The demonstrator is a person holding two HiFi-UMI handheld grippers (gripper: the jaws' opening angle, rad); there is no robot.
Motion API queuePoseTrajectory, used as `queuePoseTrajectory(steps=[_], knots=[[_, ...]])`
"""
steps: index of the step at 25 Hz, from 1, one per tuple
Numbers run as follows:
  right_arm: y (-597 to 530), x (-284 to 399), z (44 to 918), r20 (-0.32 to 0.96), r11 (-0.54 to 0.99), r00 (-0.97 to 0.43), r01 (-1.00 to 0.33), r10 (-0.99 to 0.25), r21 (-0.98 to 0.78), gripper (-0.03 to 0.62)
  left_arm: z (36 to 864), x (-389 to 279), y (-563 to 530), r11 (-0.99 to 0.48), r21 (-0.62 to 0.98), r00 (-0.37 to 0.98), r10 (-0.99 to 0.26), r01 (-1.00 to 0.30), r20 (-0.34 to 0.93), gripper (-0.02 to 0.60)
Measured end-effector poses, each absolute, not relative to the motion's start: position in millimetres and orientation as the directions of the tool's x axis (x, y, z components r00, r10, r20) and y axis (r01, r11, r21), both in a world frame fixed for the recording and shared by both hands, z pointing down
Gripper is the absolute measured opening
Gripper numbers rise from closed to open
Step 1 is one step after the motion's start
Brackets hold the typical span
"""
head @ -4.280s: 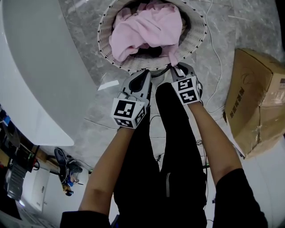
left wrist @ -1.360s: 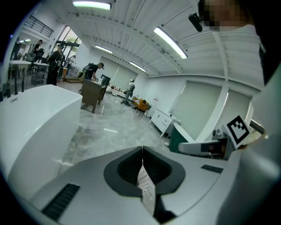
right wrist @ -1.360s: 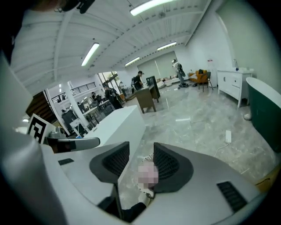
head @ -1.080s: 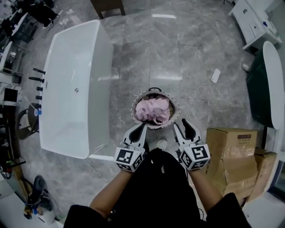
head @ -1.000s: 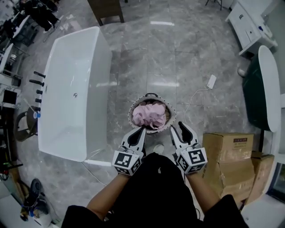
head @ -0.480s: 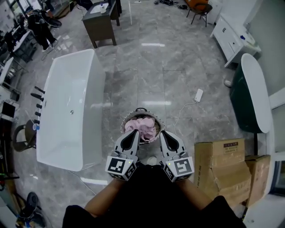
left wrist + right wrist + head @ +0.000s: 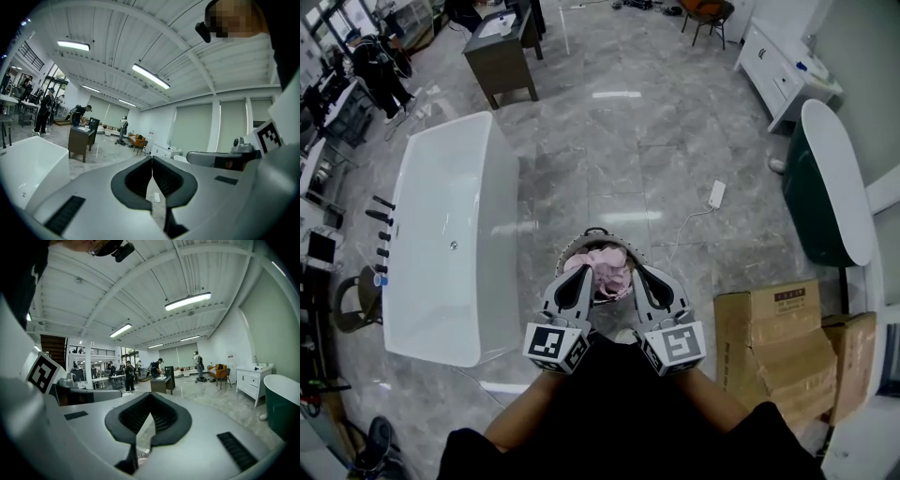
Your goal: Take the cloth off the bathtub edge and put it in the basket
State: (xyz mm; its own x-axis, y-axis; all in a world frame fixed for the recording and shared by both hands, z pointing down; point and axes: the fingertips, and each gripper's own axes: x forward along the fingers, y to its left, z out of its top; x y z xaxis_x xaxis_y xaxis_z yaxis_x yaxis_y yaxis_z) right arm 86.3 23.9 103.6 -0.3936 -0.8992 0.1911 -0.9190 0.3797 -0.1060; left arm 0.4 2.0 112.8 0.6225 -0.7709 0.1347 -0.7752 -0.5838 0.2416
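Underfoot, a grey marble-patterned floor runs across a big open workroom, glossy enough to mirror the ceiling lamps. A white bathtub stands lengthwise at the left of the head view, with black fittings along its far side. A dark desk sits beyond the tub, a white cabinet stands at the upper right, and a dark green tub with a white rim lines the right wall. Brown cardboard boxes are piled near the person's right side, and a white power strip lies on the floor with its cord trailing toward the basket. The round woven basket rests on the floor near the bathtub, apart from it, and the pink cloth lies bunched inside it. Both bare forearms reach forward from the bottom of the view, side by side, held above the near rim of the basket. The left tongs and the right tongs point ahead almost level, marker cubes toward the person. In the left gripper view the left tongs are pressed together at the tips and hold nothing. In the right gripper view the right tongs have just been closing; their jaws now meet with nothing between them, and people stand at desks across the room.
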Motion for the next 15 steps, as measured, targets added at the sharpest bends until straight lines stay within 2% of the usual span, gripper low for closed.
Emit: queuePoseTrajectory(steps=[15], knots=[[-23.9, 56.7, 105.5, 0.198, 0.355, -0.365, -0.931, -0.910, -0.082, 0.031, 118.8, -37.7, -42.8, -0.585, 0.241, 0.625, -0.767, -0.774, 0.145, 0.017]])
